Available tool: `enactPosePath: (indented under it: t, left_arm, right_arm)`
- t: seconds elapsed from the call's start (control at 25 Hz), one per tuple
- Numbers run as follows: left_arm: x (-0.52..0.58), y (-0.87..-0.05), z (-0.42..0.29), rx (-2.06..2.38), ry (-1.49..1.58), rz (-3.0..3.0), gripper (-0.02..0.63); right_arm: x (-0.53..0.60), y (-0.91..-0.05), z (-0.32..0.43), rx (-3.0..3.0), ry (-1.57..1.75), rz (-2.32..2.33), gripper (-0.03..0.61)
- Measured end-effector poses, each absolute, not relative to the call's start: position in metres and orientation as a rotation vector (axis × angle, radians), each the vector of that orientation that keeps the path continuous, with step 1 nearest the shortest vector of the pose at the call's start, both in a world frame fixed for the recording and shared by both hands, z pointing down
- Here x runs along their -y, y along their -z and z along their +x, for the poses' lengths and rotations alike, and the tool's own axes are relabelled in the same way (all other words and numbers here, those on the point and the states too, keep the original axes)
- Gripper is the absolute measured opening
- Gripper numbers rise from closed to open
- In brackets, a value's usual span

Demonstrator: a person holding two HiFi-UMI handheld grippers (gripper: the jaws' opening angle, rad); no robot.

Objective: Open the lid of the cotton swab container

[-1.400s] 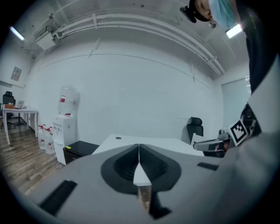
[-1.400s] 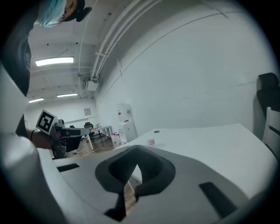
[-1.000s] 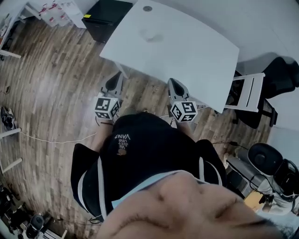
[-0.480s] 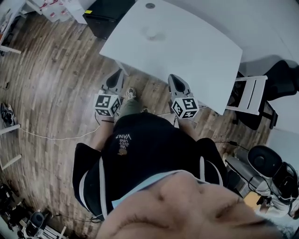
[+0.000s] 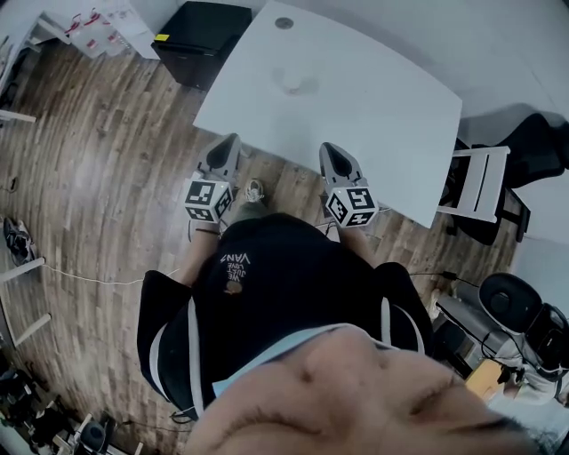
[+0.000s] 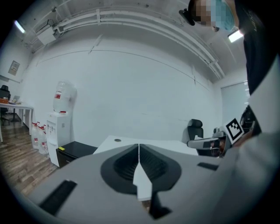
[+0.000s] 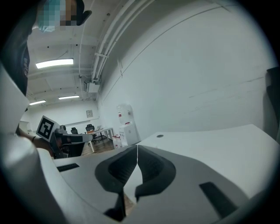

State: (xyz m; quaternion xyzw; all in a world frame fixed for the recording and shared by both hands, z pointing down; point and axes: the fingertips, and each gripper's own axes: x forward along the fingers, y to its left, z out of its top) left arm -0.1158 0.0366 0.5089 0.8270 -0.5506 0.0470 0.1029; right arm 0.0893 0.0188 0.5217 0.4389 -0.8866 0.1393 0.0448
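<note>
Though shut, two claws, one table

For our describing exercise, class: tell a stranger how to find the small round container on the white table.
Find the big white table standing on the wooden floor. Toward its far left part sits a small round container, almost the table's own colour. Its only neighbour there, a round hole by the far edge, is dark and flat, while the container is pale and stands up slightly.
</note>
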Motion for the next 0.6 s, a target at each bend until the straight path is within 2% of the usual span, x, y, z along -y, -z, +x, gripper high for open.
enactPosePath:
  t: [0.6]
  left_arm:
    - [0.047, -0.511, -0.158, 1.435, -0.181, 2.583, 0.018]
  right_arm:
    - [0.042, -0.518, 0.036, 2.634, -0.416, 1.521, 0.012]
